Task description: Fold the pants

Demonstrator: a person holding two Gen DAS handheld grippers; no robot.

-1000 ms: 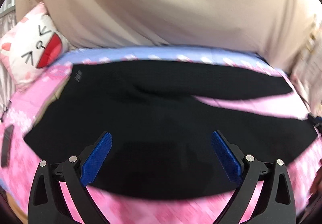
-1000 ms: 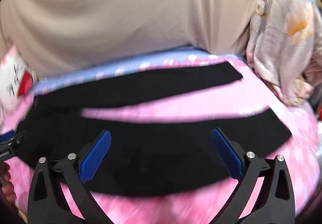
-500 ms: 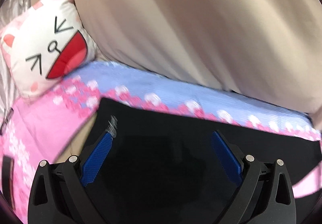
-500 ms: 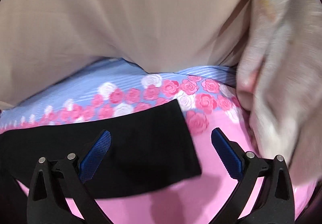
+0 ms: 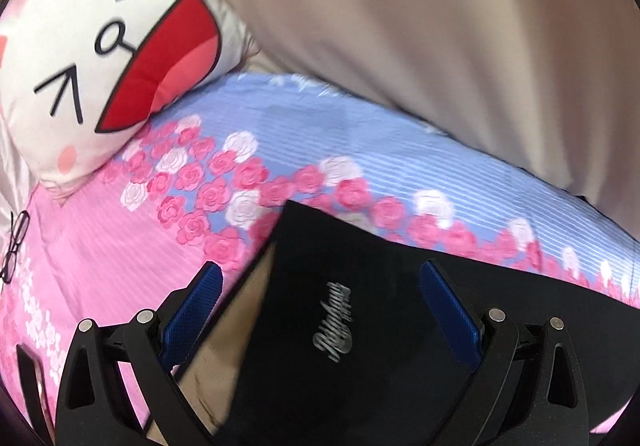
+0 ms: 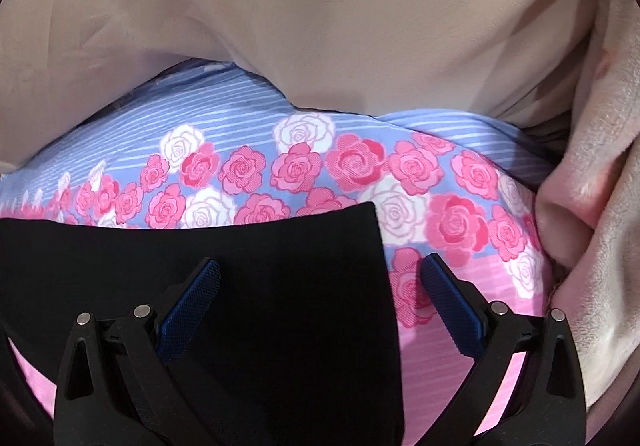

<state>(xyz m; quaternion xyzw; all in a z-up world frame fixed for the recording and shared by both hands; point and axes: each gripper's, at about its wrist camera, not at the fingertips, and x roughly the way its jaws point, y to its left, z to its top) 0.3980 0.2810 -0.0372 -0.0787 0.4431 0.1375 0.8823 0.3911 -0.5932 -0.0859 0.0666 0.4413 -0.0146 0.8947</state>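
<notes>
Blue-padded fingers (image 5: 196, 310) of the left gripper (image 5: 320, 310) are spread apart over the black fabric pants (image 5: 360, 346), whose silver script logo, too blurred to read, lies between them; the right gripper (image 6: 320, 306) is likewise released, straddling the pants' leg end (image 6: 280, 286). Both have moved closer than half a second ago. Beyond lie the pink-and-blue rose-print bedsheet (image 6: 352, 161), cartoon-cat pillow (image 5: 100, 57) and beige curtain (image 5: 440, 25).

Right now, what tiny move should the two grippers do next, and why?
Probably ease both down and close on the black pants. The left gripper is open around the waist corner with the silver logo, and the right gripper is open around the far leg's end corner. Neither grips cloth yet, so nothing can be folded.
</notes>
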